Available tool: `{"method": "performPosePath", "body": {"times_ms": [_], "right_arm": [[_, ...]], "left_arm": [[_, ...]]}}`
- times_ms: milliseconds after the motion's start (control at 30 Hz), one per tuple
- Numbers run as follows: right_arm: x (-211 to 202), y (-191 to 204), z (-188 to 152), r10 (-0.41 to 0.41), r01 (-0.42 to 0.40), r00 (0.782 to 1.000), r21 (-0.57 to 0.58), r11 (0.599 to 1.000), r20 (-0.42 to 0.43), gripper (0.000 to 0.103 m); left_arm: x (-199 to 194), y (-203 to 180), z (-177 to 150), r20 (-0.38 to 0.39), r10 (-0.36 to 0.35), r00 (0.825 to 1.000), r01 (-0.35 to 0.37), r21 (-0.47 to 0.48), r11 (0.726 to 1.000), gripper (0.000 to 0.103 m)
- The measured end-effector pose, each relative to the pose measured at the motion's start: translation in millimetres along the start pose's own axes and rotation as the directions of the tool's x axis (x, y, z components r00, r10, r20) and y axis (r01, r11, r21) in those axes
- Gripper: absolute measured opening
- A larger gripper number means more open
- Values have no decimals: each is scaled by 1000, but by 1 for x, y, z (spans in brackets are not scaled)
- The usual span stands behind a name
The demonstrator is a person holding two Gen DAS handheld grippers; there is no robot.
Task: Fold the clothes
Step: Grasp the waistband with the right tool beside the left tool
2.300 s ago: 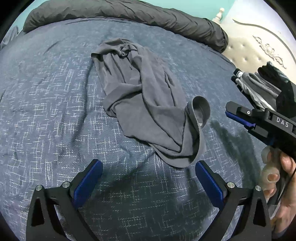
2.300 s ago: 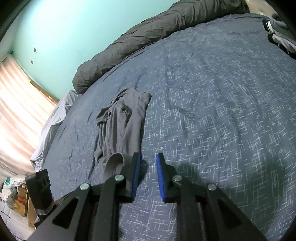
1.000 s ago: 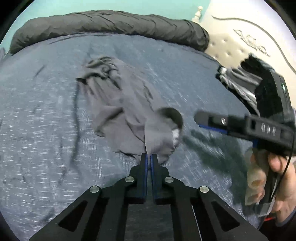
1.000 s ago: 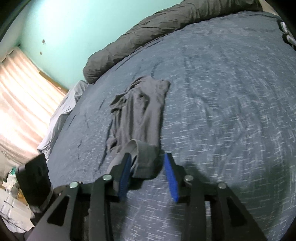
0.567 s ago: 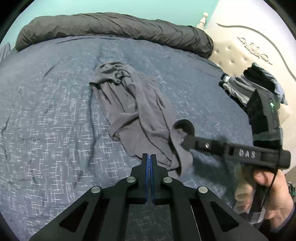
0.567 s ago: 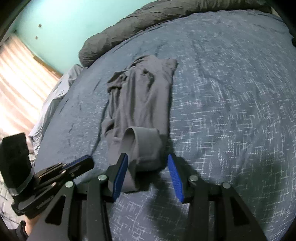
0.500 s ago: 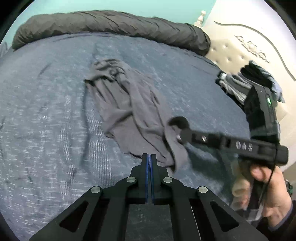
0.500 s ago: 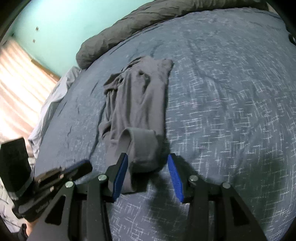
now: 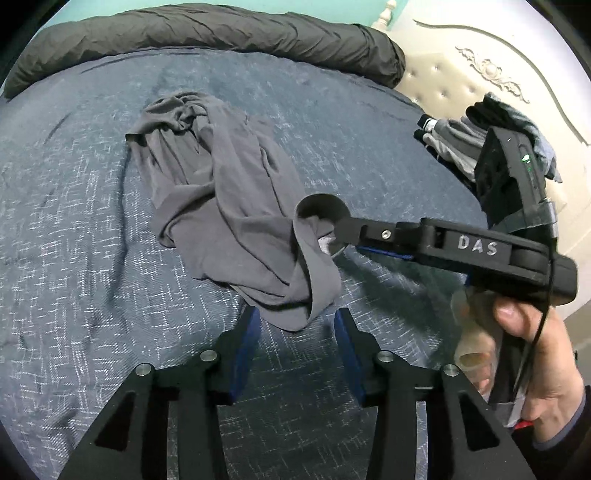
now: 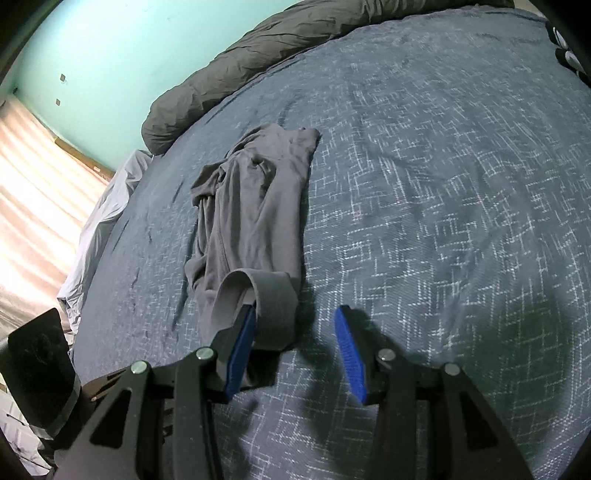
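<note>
Grey garment (image 9: 225, 206), crumpled lengthwise on the blue patterned bedspread (image 9: 74, 295), near hem with an upstanding loop of fabric (image 9: 317, 210) lying closest to both tools. Left gripper (image 9: 295, 343): jaws opening, clenched a second ago, now spread to either side of the hem's lowest fold (image 9: 291, 314) without pressing it; nothing grasped. Right gripper (image 10: 295, 347): jaws apart, as half a second earlier, left finger (image 10: 240, 347) slipped inside the loop, right finger (image 10: 349, 350) over bare bedspread, not yet pinching; seen from the left wrist reaching in from the right, held by a hand (image 9: 532, 373). Garment unmoved on the bed since the earlier views. Implication of the change: both tools set for a two-point pick-up of the near edge, with spreading or folding not yet begun. Beyond: rolled dark duvet (image 9: 207, 33) along the far side, stack of clothes (image 9: 465, 144) by the cream headboard (image 9: 491, 74), teal wall (image 10: 129, 55), lit curtain (image 10: 33, 184).
</note>
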State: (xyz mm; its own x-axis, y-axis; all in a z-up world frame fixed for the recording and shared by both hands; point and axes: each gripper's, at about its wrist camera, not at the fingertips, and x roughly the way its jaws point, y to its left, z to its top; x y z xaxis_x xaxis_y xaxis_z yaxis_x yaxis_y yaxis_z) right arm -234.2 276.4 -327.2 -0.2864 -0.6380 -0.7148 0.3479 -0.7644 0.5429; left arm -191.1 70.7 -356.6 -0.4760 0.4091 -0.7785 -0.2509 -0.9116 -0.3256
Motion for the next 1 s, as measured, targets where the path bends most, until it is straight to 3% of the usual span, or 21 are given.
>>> {"method": "performPosePath", "body": {"times_ms": [133,200,233,367,467,733,1000], "right_arm": [[1,1,2,4,-4,1000,8,1000,3,45],[3,1,2,6,-6,1000,8,1000,3,45],[3,1,2,7,-7,1000,8,1000,3,45],[4,0,1,10,-10,1000,8,1000,1,45],[5,1,1,14,-14,1000,6,1000,-2,45],[8,1,-1,12,-12,1000,-1,1000,-13,45],[17,17,-3,-45,43,999,-70,997,-24,45]], "left_arm": [[10,-1,-1,-18,7,1000,-7,10,1000,45],[13,-3,-1,-21,19,1000,-19,27,999,39],[14,-4,-2,-22,24,999,-24,34,999,29],[14,1,2,-17,10,1000,-10,18,1000,4],[12,1,3,-2,10,1000,-10,23,1000,2],[-33,31,17,140,86,986,-83,-28,996,2],[-43,49,21,173,137,975,-129,-58,990,2]]}}
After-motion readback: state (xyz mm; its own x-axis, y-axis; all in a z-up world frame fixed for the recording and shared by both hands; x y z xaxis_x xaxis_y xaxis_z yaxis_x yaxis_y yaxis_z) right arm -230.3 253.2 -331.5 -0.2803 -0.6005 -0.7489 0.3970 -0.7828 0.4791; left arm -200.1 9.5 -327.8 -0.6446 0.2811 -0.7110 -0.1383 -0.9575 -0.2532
